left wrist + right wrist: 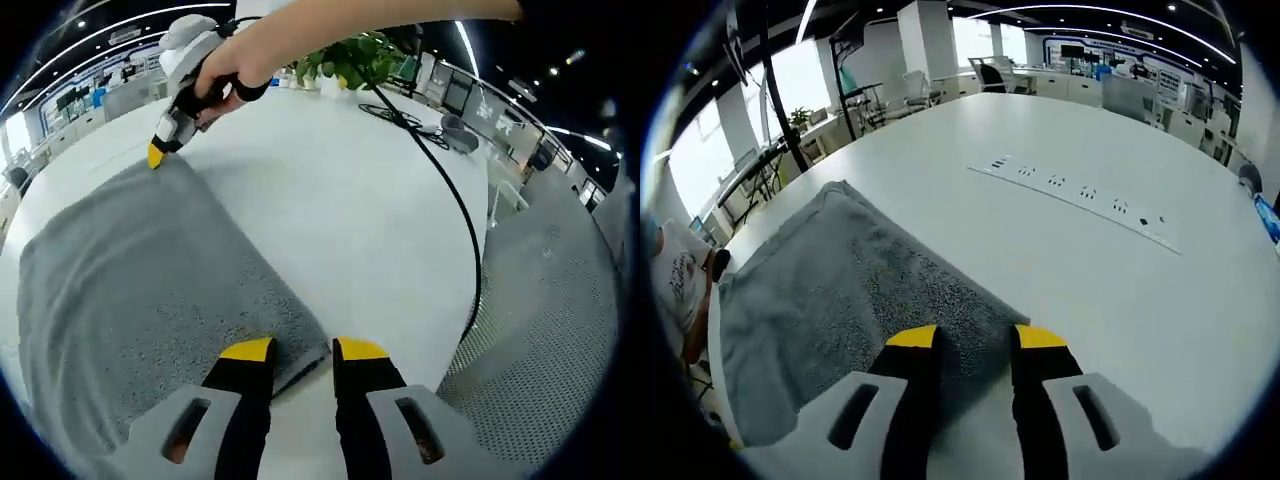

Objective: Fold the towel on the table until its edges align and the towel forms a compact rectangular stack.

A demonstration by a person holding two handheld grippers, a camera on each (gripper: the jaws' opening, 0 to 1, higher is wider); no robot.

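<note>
White table, big open office behind it. Grey towel lies flat on the table, already doubled by the look of the layered edge, though that's a judgement.

Left gripper view, near to far: left gripper sits at the towel's near corner, jaws a narrow gap apart, straddling the corner edge at 12 o'clock; whether cloth is pinched I cannot tell. Towel runs away toward 10 o'clock. At its far corner, about 11 o'clock, the right gripper touches down, held by a hand. Black cable and a plant beyond.

Right gripper view: right gripper at its corner, jaws narrowly apart over the cloth; grip unclear. Towel spreads toward 9 o'clock. Power strip lies well apart at 1 o'clock.

Both grippers sit on one long edge, one corner each. Likely next: carry that edge across to the opposite one.
</note>
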